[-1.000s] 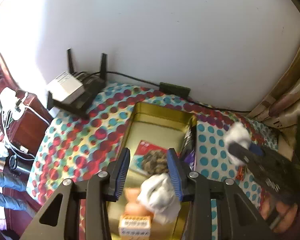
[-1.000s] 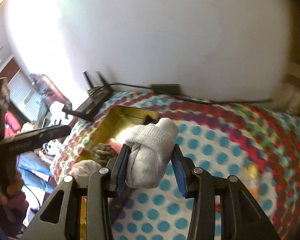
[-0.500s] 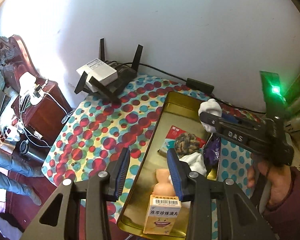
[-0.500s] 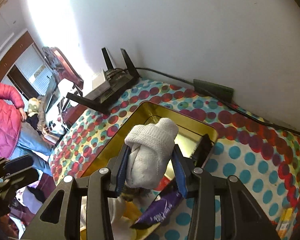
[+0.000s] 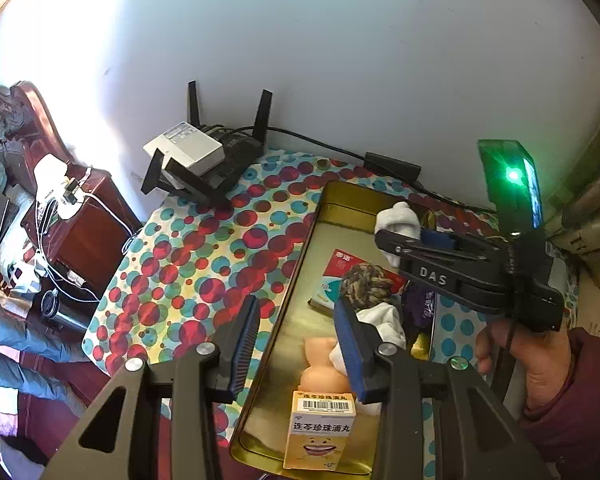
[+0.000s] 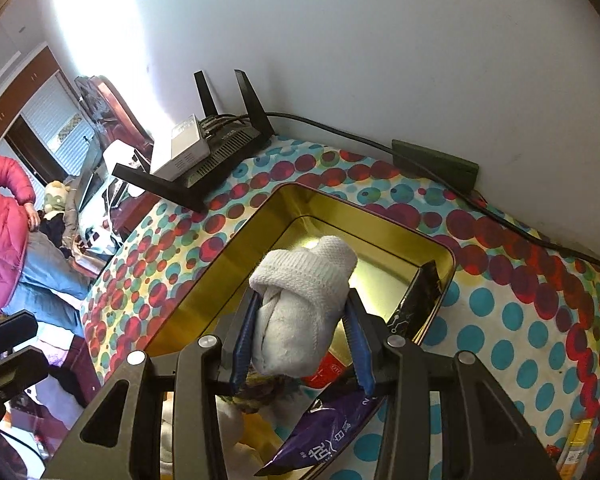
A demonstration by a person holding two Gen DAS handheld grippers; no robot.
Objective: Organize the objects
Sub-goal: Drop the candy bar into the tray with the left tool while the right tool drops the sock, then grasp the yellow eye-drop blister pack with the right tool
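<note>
A gold tin box [image 5: 342, 196] [image 6: 236, 256] lies open on the dotted tablecloth. My right gripper [image 6: 302, 332] is shut on a rolled white sock [image 6: 304, 304] and holds it above the tin's far half; that sock also shows in the left wrist view [image 5: 396, 218]. My left gripper [image 5: 296, 344] is open and empty above the tin's near left rim. Inside the tin lie a medicine box [image 5: 320, 432], a peach toy [image 5: 320, 364], another white sock [image 5: 384, 320], a mottled sock ball [image 5: 366, 284], a red packet [image 5: 342, 264] and a purple wrapper [image 6: 328, 436].
A black router [image 5: 220, 160] [image 6: 220, 148] with a white box on it stands at the back left by the wall. A cable and a dark adapter [image 6: 436, 164] run along the wall. A yellow item [image 6: 576, 448] lies on the cloth at the right. A person in a red jacket [image 6: 0, 232] stands at the left.
My right gripper has carried the white sock leftward and over the tin. My left gripper has pulled back and left, away from the sock lying in the tin.
</note>
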